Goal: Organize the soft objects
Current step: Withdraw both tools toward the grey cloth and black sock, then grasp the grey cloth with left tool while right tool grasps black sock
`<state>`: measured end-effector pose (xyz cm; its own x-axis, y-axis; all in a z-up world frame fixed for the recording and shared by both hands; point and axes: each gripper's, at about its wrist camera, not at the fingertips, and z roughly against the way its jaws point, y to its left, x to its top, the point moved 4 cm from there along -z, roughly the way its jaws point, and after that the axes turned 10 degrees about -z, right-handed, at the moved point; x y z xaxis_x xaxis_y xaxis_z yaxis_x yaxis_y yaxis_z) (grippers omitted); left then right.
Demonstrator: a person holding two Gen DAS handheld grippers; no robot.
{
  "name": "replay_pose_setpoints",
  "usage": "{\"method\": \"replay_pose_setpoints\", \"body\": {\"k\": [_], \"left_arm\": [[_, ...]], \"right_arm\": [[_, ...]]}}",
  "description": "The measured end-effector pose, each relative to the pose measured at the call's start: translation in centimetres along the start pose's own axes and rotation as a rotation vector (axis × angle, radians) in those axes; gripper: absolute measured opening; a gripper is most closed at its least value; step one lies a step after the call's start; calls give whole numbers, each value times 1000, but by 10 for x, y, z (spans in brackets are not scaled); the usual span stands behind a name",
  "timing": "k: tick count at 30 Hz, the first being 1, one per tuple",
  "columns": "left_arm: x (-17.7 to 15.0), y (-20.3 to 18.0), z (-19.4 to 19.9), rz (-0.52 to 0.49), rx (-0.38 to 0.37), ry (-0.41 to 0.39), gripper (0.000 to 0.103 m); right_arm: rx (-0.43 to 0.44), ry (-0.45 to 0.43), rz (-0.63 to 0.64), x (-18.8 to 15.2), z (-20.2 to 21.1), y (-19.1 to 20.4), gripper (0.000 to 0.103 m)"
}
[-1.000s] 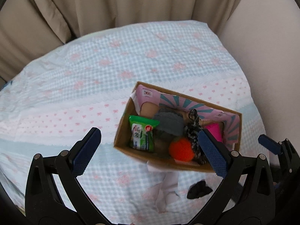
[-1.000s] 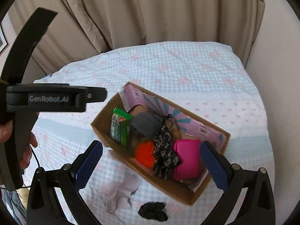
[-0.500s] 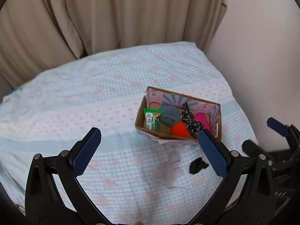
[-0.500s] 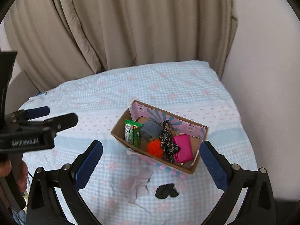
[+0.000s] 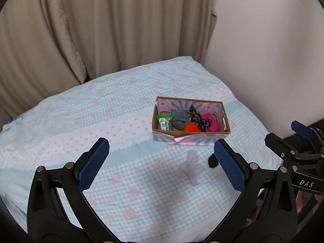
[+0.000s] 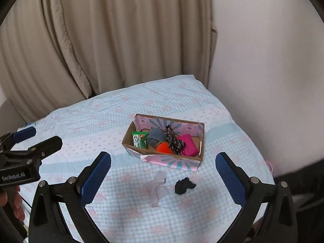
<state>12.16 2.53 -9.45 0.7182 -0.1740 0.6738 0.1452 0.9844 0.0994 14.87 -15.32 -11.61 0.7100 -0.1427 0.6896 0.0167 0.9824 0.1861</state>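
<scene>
Cardboard box (image 5: 220, 136) with pink-and-teal printed flaps sits on the blue gingham bedspread (image 5: 101, 109), toward its right side, and holds the soft things in a row: a green packet (image 5: 165, 122) at the left end, a grey bundle (image 5: 180, 119), an orange pom-pom (image 5: 191, 127), a black-and-white patterned scrunchie (image 5: 197, 117) and a magenta pouch (image 5: 212, 122) at the right end. On the bedspread just in front of the box lie a pale, thin scrap of cloth (image 5: 192, 166) and a small black scrunchie (image 6: 184, 185).

From the right wrist view the black scrunchie shows whole, lying clear between the fingers; from the left wrist view the right finger pad (image 5: 228, 166) of the left gripper (image 5: 161, 164) covers most of it. The right wrist view also shows the pouch more fully and, at its left edge, the left gripper seen from the side with part of the hand holding it.

Both tongs are released: the left gripper's fingers are spread wide and hold nothing, and the right gripper (image 6: 162, 179) is likewise spread and holds nothing. Both hang above the near part of the bed, apart from the box.

Beige curtains (image 6: 101, 40) hang behind the bed, with a plain pale wall (image 6: 263, 60) to the right.
</scene>
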Motion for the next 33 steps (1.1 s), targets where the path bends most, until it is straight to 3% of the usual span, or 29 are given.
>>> {"method": "replay_pose_setpoints", "body": {"k": [11,17,33], "left_arm": [[-55,-17,-25,-50,-91,8,102],[-81,-38,-68,-66,-138,-5,102],[-175,-105,-265,-162,-257,72,102]], "right_arm": [[-93,-30,-56,-57,4,-8,103],[-68,-42,-41,-78,-15,-22,103],[-95,26,-14,-151,-181,-87,103]]}}
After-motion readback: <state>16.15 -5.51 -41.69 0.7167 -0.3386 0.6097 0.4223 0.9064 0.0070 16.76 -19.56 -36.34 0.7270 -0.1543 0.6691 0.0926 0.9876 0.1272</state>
